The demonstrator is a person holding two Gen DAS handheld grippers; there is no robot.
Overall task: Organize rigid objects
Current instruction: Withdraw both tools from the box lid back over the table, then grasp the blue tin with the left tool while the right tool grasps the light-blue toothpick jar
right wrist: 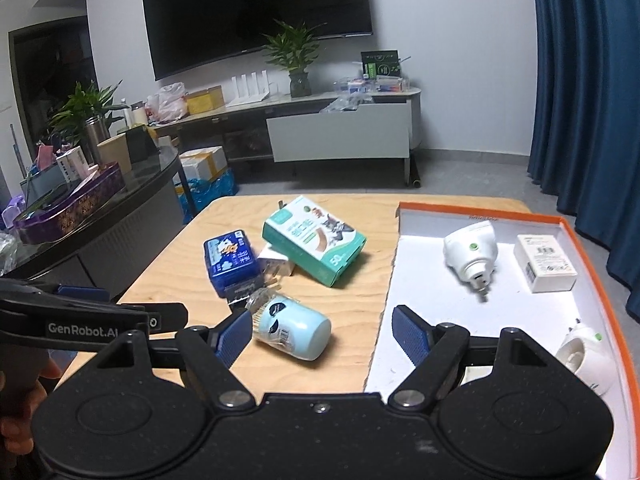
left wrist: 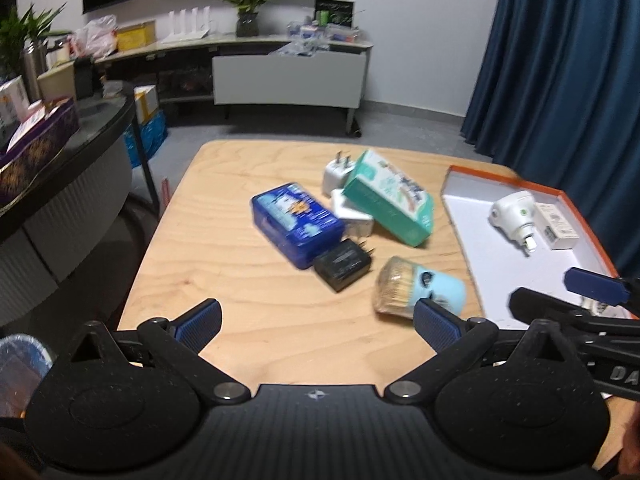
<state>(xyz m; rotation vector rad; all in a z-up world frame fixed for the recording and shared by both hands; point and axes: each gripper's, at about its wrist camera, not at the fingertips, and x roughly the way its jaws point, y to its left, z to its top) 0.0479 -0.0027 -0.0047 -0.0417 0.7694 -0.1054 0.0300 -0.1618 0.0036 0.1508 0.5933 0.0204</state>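
Both grippers hang empty over the table, with the sorting part done and a pile left to move.

The left gripper and right gripper have their jaws spread wide and grasp nothing. I judge the orange-rimmed tray is the destination, since it already holds a white plug and a small white box. Loose on the table lie the blue tin, the green box, the black adapter and the cotton-swab jar, tipped on its side nearest the right gripper, so probably next. The left view shows a white charger behind the green box, almost hidden in the right view. Only the right view shows a second white plug in the tray's near corner.
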